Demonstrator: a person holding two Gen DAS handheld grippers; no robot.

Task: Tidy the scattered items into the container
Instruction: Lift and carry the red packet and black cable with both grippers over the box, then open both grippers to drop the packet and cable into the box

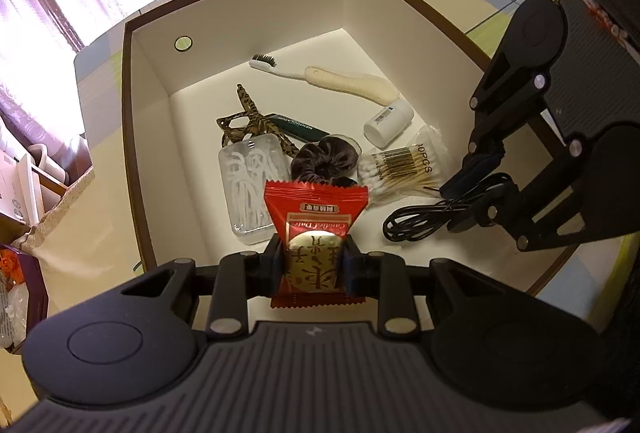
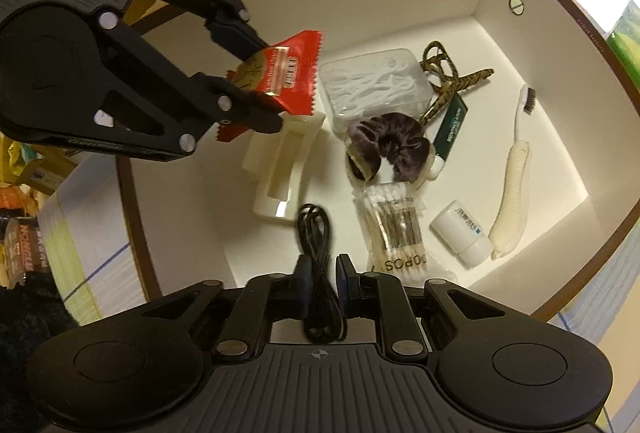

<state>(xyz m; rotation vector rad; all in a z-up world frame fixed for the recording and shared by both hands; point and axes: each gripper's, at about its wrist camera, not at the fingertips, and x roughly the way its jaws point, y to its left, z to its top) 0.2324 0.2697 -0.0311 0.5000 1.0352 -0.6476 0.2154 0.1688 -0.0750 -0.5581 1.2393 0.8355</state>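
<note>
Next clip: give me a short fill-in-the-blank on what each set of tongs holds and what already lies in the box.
1. The left tongs are shut on a red ____ packet.
2. The right tongs grip a coiled black ____.
3. Both sets of tongs hang over the open ____, which has white inner walls.
4. The dark scrunchie lies between the floss-pick case and the bag of cotton ____.

Missing words: candy; cable; box; swabs
</note>
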